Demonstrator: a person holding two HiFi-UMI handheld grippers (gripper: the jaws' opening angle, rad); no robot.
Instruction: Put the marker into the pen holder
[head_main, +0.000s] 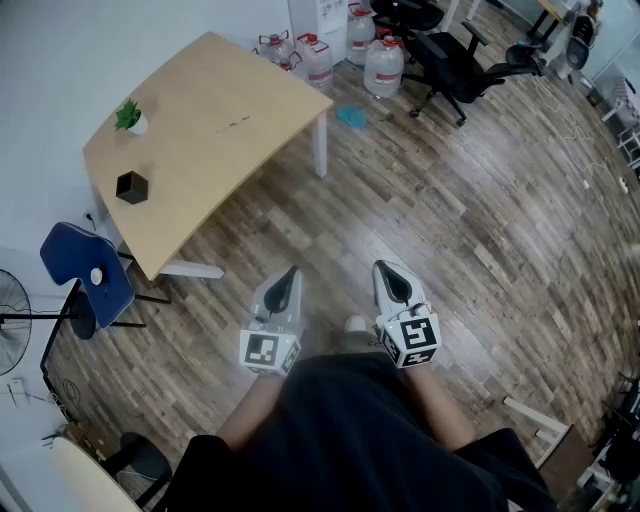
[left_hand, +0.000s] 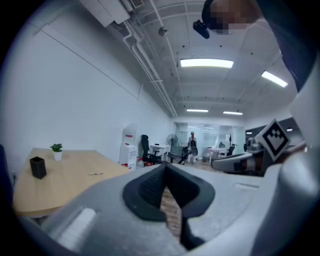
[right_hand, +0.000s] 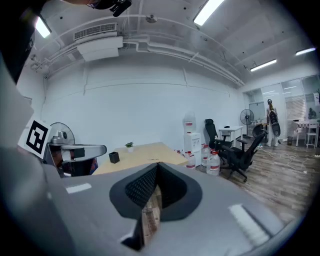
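Wooden table (head_main: 215, 95) | black pen holder (head_main: 131, 186) on table, near its edge | marker (head_main: 236, 123) flat mid-table, well apart from holder | left gripper (head_main: 290, 272), right gripper (head_main: 388, 268) off table: jaws closed, empty

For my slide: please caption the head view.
Left gripper and right gripper, shut and empty, far from light wooden table with black cubic pen holder and thin dark marker.

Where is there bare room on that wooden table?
Most of the table is bare: the broad middle between the pen holder and the marker, and the end beyond the marker. The plant and pen holder take the other end.
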